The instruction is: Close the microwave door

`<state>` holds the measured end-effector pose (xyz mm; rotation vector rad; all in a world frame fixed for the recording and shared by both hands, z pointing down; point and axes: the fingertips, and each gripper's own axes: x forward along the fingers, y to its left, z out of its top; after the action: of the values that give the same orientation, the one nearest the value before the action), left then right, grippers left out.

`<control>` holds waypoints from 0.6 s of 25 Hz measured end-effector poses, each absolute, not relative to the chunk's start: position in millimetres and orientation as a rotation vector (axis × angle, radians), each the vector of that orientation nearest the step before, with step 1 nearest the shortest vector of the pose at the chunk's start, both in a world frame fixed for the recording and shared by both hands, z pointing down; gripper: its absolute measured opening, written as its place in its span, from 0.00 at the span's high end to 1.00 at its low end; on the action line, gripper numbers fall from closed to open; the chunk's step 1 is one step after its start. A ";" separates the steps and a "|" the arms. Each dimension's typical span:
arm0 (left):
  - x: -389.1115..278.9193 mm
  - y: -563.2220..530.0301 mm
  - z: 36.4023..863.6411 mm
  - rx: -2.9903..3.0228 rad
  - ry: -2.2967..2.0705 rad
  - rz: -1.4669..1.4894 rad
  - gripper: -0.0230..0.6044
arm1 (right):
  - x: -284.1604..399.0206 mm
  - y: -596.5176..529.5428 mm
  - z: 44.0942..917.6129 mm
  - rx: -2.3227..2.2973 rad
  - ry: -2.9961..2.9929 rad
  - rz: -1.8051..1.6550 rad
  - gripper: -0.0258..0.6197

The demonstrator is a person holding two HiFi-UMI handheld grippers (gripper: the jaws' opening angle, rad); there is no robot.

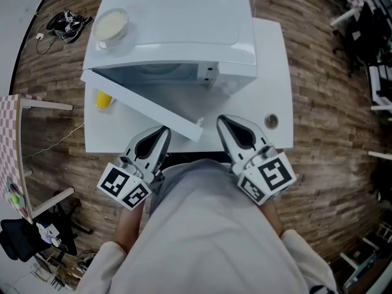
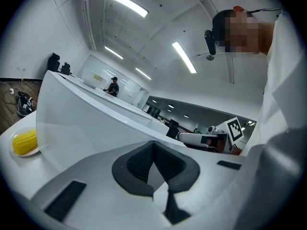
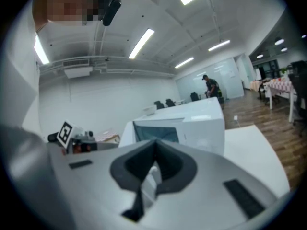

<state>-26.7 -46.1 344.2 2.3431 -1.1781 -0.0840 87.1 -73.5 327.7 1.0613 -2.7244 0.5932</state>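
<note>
A white microwave [image 1: 184, 35] stands on a white table [image 1: 275, 72]. Its door [image 1: 144, 106] hangs open, swung out toward me, with its free end near the table's front edge. My left gripper [image 1: 163, 130] is shut and empty, just short of the door's outer face, which fills the left gripper view [image 2: 91, 123]. My right gripper [image 1: 222, 120] is also shut and empty, a little right of the door's free end. In the right gripper view the microwave [image 3: 192, 123] lies ahead past the jaws [image 3: 154, 145].
A pale dish [image 1: 112, 23] sits on the microwave's top. A yellow corn cob [image 1: 103, 100] lies on the table left of the door, also seen on a small plate [image 2: 24, 142]. A round hole [image 1: 271, 121] marks the table's right side. A checkered table [image 1: 12, 146] stands at left.
</note>
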 end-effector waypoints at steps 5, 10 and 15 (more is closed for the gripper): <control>-22.2 -54.5 346.3 2.346 -1.205 -0.072 0.94 | 95.6 -81.4 328.6 1.069 -2.731 0.588 0.93; -17.6 -55.9 347.3 2.346 -1.216 -0.077 0.94 | 104.0 -81.6 328.8 1.076 -2.739 0.583 0.93; -11.1 -61.5 347.4 2.365 -1.230 -0.062 0.94 | 108.9 -83.4 327.8 1.070 -2.756 0.587 0.93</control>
<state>-11.1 -61.5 347.4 2.3650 -1.2302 -0.0620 108.9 -83.4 327.8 1.0698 -2.7564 0.5870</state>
